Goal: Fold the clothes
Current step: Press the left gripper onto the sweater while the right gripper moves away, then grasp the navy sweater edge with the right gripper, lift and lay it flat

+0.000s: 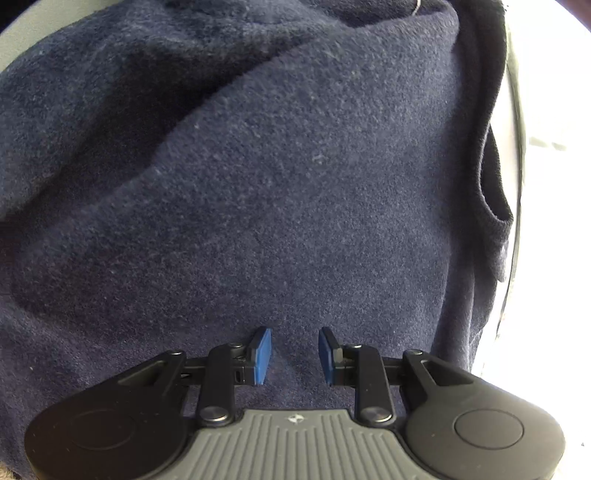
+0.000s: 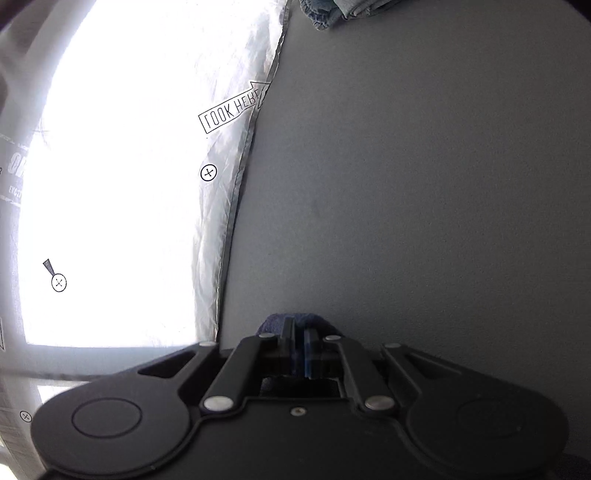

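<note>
Navy fleece garment [image 1: 288, 192] lies spread across the grey table [image 2: 424, 184], rumpled at far left. The left claw [image 1: 294, 352] hangs over it, pads apart with nothing pinched. The right claw [image 2: 300, 343] is clamped on a navy fold (little shows). Folded denim [image 2: 332, 11] lies far off.

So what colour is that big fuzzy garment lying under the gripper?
Dark navy blue, plain, no pattern. The garment shows best in the left wrist view, where it fills nearly the whole picture.

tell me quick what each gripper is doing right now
left gripper: partly open over the navy garment, pads not pinching it.
right gripper: shut on a fold of navy fabric.
</note>
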A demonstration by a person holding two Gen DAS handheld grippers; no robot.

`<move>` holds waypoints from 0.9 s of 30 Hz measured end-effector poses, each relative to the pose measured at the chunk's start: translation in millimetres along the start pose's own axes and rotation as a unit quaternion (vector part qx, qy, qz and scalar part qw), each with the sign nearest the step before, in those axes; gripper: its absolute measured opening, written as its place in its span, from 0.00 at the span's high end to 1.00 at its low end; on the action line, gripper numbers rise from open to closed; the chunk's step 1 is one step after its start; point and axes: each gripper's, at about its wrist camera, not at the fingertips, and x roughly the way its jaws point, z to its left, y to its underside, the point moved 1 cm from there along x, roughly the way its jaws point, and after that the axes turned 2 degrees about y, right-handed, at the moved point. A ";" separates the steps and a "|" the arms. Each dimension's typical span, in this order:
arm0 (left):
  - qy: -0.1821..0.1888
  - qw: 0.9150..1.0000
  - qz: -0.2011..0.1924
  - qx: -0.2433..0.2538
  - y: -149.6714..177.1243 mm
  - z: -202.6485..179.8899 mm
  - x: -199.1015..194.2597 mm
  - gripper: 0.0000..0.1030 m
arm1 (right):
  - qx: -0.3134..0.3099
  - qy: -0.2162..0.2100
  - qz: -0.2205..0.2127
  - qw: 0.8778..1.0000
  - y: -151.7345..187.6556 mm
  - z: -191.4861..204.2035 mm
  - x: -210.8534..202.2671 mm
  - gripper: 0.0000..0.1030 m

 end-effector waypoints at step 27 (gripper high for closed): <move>-0.005 1.000 -0.009 0.005 -73.1 -38.1 -44.9 0.71 | -0.180 0.098 -0.080 0.976 -47.5 41.8 9.3 0.91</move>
